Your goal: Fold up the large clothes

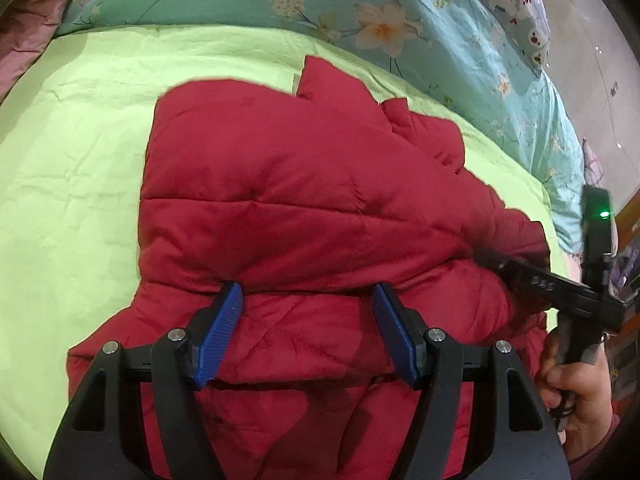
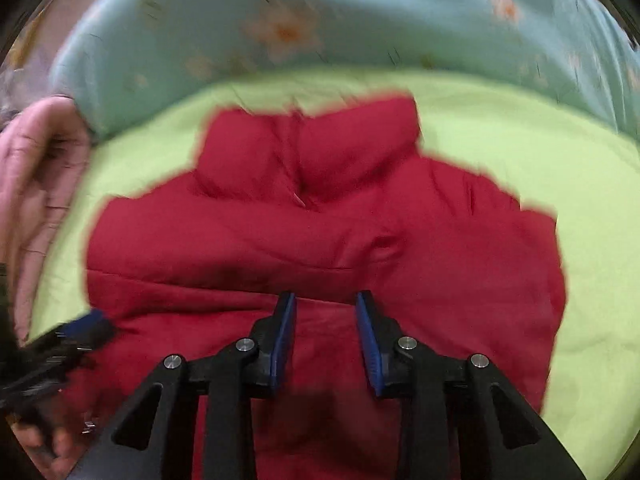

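A red quilted puffer jacket (image 1: 304,208) lies folded on a lime-green sheet (image 1: 80,184). In the right wrist view the jacket (image 2: 320,240) shows its collar (image 2: 308,152) at the far end. My left gripper (image 1: 307,294) is open, its blue pads apart just above the jacket's near fold, holding nothing. My right gripper (image 2: 326,300) is open over the jacket's near part, holding nothing. The right gripper also shows in the left wrist view (image 1: 560,284) at the jacket's right edge, its tips hidden in the fabric. The left gripper shows blurred at the left of the right wrist view (image 2: 80,332).
A teal floral quilt (image 1: 304,4) lies beyond the green sheet. A pink garment (image 2: 36,184) lies at the left. A cartoon-print pillow (image 1: 516,4) sits at the far right. The floor (image 1: 592,80) shows past the bed's right edge.
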Tool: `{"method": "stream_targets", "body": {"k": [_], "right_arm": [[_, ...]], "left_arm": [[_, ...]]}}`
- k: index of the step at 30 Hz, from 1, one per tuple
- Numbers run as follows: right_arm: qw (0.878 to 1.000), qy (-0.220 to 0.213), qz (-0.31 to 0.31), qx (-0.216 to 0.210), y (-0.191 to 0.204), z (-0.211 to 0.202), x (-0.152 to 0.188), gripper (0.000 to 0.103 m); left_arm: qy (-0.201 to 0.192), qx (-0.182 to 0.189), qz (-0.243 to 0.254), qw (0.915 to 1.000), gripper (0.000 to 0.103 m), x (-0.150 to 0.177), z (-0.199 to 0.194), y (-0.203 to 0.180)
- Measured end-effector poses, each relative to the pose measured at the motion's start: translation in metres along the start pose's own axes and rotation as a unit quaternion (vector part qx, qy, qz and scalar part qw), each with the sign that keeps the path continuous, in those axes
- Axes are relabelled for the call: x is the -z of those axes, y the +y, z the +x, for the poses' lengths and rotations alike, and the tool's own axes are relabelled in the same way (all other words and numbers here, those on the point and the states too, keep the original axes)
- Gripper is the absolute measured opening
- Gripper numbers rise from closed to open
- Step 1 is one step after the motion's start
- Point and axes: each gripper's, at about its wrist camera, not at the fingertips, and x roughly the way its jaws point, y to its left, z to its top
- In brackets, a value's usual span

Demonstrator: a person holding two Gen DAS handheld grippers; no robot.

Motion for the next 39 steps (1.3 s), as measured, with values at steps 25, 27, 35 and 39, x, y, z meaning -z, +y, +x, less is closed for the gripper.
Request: {"method": "stream_targets", "body": {"k": [25, 27, 35, 39], "right_arm": [[0.999, -0.013, 0.032, -0.017, -0.049, -0.024, 0.046, 0.015], [0.999, -0.007, 0.046, -0.022, -0.051, -0.024, 0.042, 0.015], [0.996, -0.045, 0.047, -0.06, -0.049, -0.097, 0.069, 0.032], [0.995, -0.054, 0.038, -0.079, -0.046, -0.13, 0.102, 0.039]], "left_arm": [[0.044, -0.042, -0.002, 0.9982, 0.068, -0.009, 0.024, -0.004], [0.049, -0.041, -0.004, 0.998, 0.068, -0.01, 0.021, -0.004], [0.025, -0.015, -0.037, 0.9989, 0.068, 0.012, -0.047, 0.01], [0.001, -0.021, -0.038, 0.9991, 0.068, 0.048, -0.092, 0.022]]}}
